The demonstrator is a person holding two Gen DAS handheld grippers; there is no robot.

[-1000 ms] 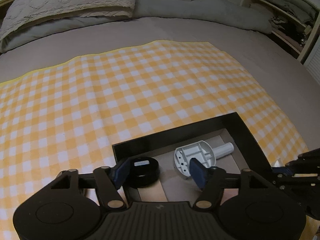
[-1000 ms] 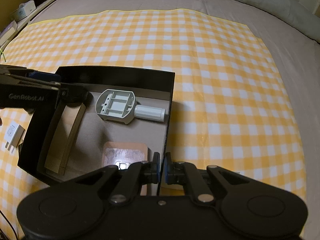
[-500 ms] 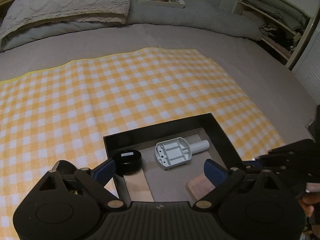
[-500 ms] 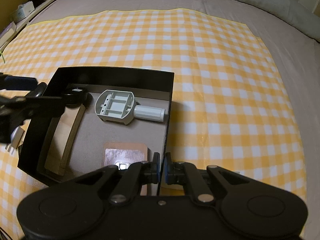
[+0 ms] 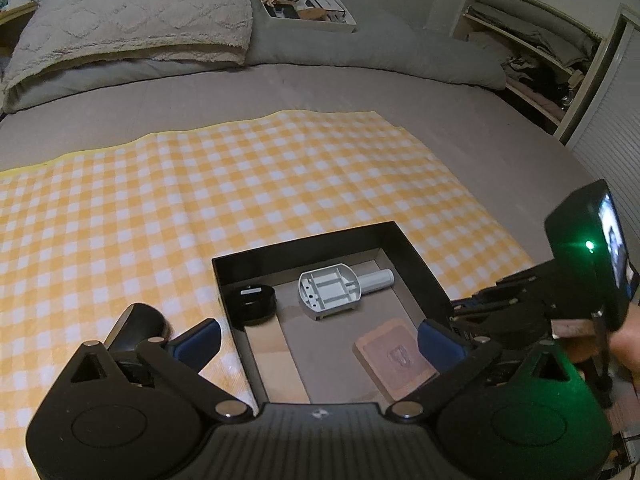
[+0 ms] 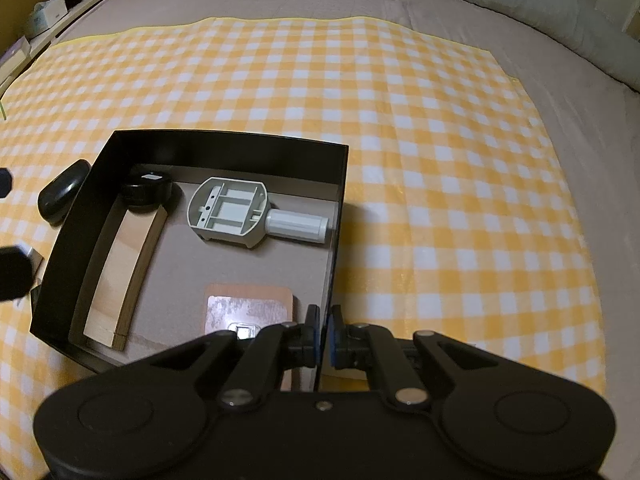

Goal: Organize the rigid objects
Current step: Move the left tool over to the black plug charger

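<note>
A black open box (image 5: 418, 258) (image 6: 80, 200) lies on the yellow checked cloth. Inside are a black round puck (image 5: 254, 302) (image 6: 146, 190), a grey plastic handled part (image 5: 340, 290) (image 6: 240, 212), a wooden strip (image 6: 128, 264) and a brown leather card holder (image 5: 394, 356) (image 6: 248, 308). My left gripper (image 5: 318, 344) is open and empty, raised over the box's near side. My right gripper (image 6: 323, 334) is shut on the box's right wall. A black oval case (image 5: 136, 326) (image 6: 62, 192) lies on the cloth left of the box.
The cloth (image 5: 200, 200) covers a grey bed with pillows (image 5: 132, 36) at the back. A white tray of small items (image 5: 304, 6) sits on the far bedding. Shelves (image 5: 536, 60) stand at the right. A white plug (image 6: 34, 258) lies partly hidden left of the box.
My left gripper opened, released the black puck into the box's far left corner, and pulled back and up. My right gripper stayed clamped on the box wall.
</note>
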